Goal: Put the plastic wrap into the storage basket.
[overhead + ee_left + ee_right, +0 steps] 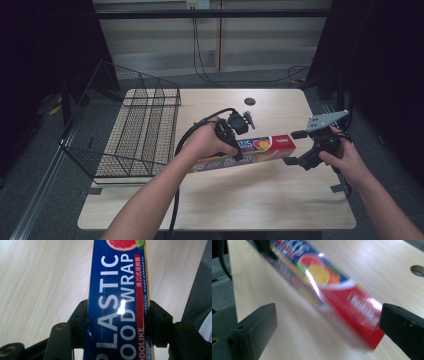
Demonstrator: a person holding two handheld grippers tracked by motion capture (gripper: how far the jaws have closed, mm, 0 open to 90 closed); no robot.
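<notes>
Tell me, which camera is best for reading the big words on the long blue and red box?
The left gripper view: the plastic wrap box is sharp and close there, so "PLASTIC FOOD WRAP" reads easily between the black jaws. The high view shows the whole box on the table, but small. The right gripper view shows its red end, blurred.

The plastic food wrap box [117,302] looks like printed cardboard with a glossy coat, catching bright glare streaks across its blue and red faces. The desk [280,195] is pale wood-grain laminate, smooth and faintly shiny. The left claw [117,322] has matt black plastic jaws with small brass-coloured screw heads; the right claw [324,332] shows the same dull black, slightly scuffed. The basket [135,135] is thin dark metal wire mesh
</notes>
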